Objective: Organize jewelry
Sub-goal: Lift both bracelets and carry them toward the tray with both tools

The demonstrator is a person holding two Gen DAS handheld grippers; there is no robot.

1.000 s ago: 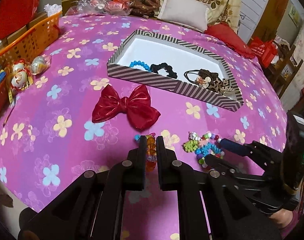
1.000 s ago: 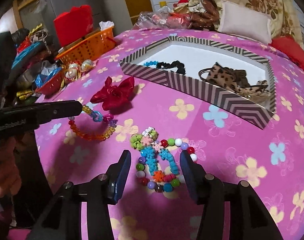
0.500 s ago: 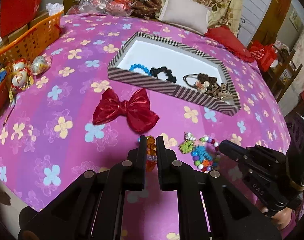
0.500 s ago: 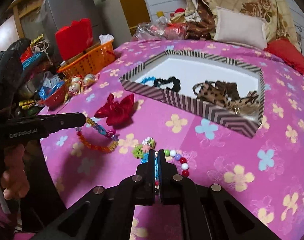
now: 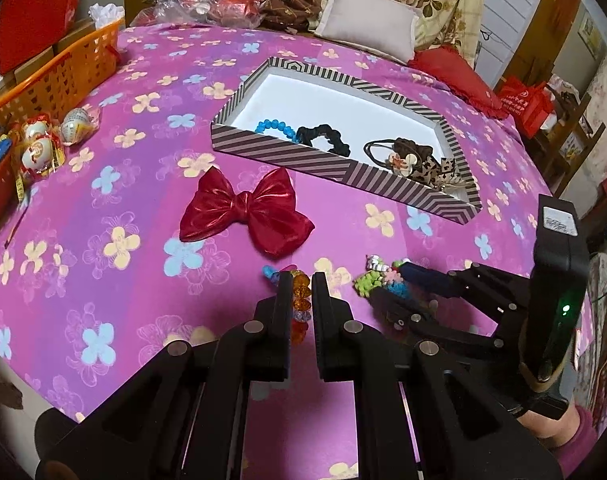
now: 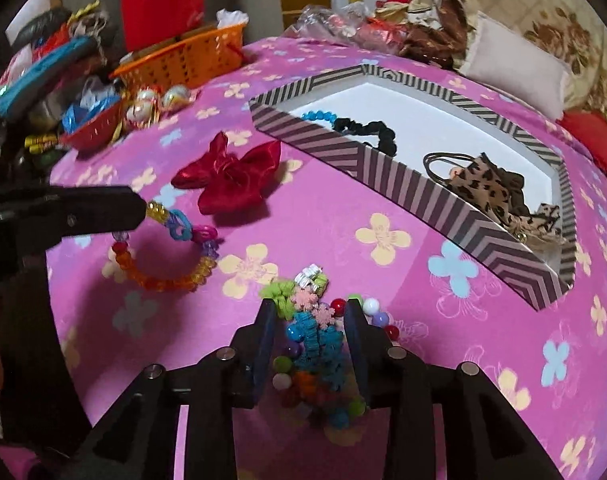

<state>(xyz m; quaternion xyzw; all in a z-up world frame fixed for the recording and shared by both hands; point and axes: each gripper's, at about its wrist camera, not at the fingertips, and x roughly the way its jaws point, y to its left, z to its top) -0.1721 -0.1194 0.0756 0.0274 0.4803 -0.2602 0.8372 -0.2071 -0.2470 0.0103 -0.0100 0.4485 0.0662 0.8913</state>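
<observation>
the left gripper (image 5: 301, 300) is clamped on the orange beaded bracelet (image 6: 165, 258), pinching a few amber beads at the loop's near edge while the rest of it lies on the purple flowered cloth (image 5: 103, 160) of the table. the right gripper (image 6: 309, 340) has its jaws only partly apart; they have just been opening again after a squeeze, and the multicoloured beaded bracelet (image 6: 315, 344) with its blue and green yarn charms sits between them. whether the pads press it now cannot be told. the striped box (image 5: 343, 168) lies further back, well apart from both bracelets, and already holds a blue bead bracelet (image 5: 275, 128), a black scrunchie (image 5: 323, 138) and a leopard-print hair tie (image 6: 487, 184). the red satin bow (image 5: 247, 210) lies between the bracelets and the box. to do this step well, the right gripper probably needs a firmer bite on the bead string itself, not on the soft yarn tufts, which may slip out or compress. it should close squarely across one strand and test the hold with a small lift before travelling. the left bracelet hangs as a loose loop, so it should be raised high enough to clear the bow and the box wall, then lowered into a bare white patch so that it does not tangle with what is already there.
</observation>
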